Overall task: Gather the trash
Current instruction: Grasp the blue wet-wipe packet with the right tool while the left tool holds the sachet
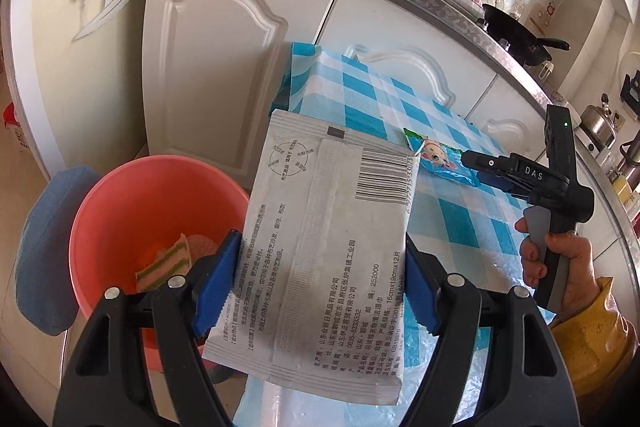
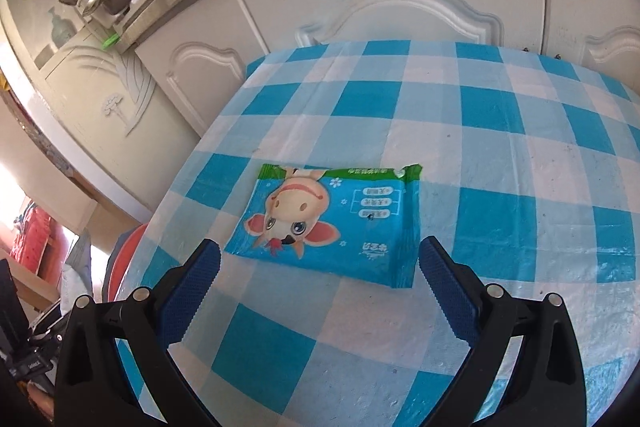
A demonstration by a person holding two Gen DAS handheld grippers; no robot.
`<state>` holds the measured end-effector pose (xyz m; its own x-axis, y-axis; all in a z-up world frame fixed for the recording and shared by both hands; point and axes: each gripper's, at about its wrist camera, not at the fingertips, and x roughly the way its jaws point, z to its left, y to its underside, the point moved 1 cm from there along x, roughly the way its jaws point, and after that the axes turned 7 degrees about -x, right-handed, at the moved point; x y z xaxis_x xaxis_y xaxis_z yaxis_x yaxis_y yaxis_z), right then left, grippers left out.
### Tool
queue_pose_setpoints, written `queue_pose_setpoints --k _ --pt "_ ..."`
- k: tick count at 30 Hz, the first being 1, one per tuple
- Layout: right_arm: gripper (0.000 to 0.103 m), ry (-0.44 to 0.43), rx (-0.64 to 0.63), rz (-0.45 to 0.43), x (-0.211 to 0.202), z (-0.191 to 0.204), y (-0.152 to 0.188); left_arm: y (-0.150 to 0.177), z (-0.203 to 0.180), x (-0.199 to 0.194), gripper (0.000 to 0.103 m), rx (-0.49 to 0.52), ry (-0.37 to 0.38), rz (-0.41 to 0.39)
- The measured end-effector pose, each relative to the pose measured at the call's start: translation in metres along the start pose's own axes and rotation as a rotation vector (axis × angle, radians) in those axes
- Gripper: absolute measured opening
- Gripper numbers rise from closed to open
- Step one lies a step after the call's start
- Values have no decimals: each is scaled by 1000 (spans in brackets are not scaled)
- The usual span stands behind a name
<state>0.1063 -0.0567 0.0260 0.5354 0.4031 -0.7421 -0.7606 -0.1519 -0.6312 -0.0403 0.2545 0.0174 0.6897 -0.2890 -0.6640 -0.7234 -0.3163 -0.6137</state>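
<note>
Silver-grey pouch [image 1: 324, 227] with black barcode; blue cartoon-cow wipes packet [image 2: 332, 227] on blue-white checked tablecloth [image 2: 500, 131]; coral-pink bucket [image 1: 120, 211].

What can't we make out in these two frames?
- Bucket contents: left wrist view, the white packet and left gripper cover part of the inside.
- Blue packet: in the left wrist view, the white packet hides most of it.
- Bucket in the right wrist view: only a rim sliver shows past the table.

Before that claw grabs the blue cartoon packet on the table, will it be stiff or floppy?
Probably floppy: the blue packet lies flat and thin on the checked tablecloth, so it looks nearly empty and light. Its glossy film may slip between the open right gripper's pads.
</note>
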Motion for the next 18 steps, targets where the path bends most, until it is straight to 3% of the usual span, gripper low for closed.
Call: queue_pose_setpoints --k 3,9,11,13,15,18 --pt "98 -13 -73 13 2 18 6 0 2 2 75 -9 7 3" --pt "98 -173 -138 30 -1 55 13 0 5 4 75 -20 13 9" --pt "98 -118 -152 -17 -8 57 7 1 4 4 75 -23 10 12" --pt "98 -8 -168 -54 -11 52 -1 2 3 5 75 -15 5 13" --pt "98 108 -213 -59 -5 47 -9 2 1 5 75 -3 -3 14" --pt "98 174 -248 -36 11 37 -14 2 -2 8 75 14 -18 21"
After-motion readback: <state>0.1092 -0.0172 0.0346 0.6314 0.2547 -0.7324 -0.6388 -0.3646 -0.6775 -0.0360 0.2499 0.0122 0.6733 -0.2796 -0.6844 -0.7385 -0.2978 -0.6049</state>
